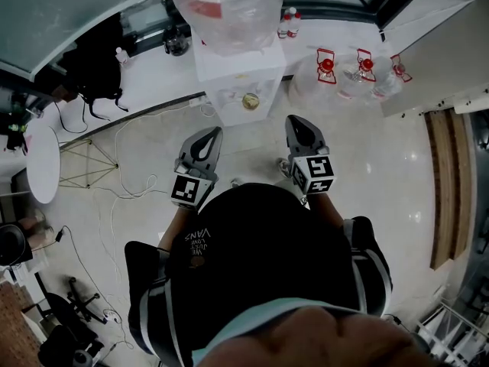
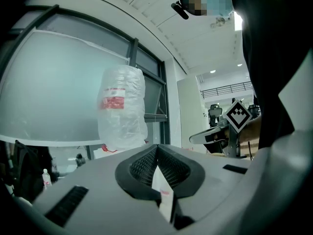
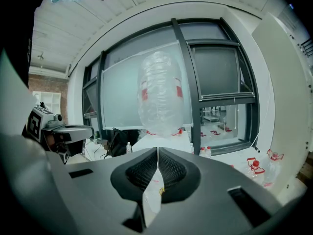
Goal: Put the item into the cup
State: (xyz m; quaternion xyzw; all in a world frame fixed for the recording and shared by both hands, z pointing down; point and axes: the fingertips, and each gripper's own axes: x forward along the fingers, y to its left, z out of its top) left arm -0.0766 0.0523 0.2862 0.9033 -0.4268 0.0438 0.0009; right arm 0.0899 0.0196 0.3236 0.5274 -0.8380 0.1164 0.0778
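From the head view, a white water dispenser [image 1: 237,75] stands ahead of me, its bottle wrapped in a clear plastic bag [image 1: 227,10]. A small round cup-like thing [image 1: 250,101] with a yellowish inside sits in its front recess. My left gripper [image 1: 216,131] and right gripper [image 1: 294,120] are held side by side over the floor, both pointing at the dispenser and short of it. Both are shut, tips touching, and I see nothing held. In the gripper views the left gripper [image 2: 157,146] and right gripper [image 3: 157,150] show closed tips with only a pale slit behind them.
Large water jugs with red handles [image 1: 344,71] stand right of the dispenser, with small bottles [image 1: 289,23] on the ledge behind. A black bag [image 1: 95,60] lies on the left counter. A round white table [image 1: 42,163] and loose cables [image 1: 130,186] are on the floor at left.
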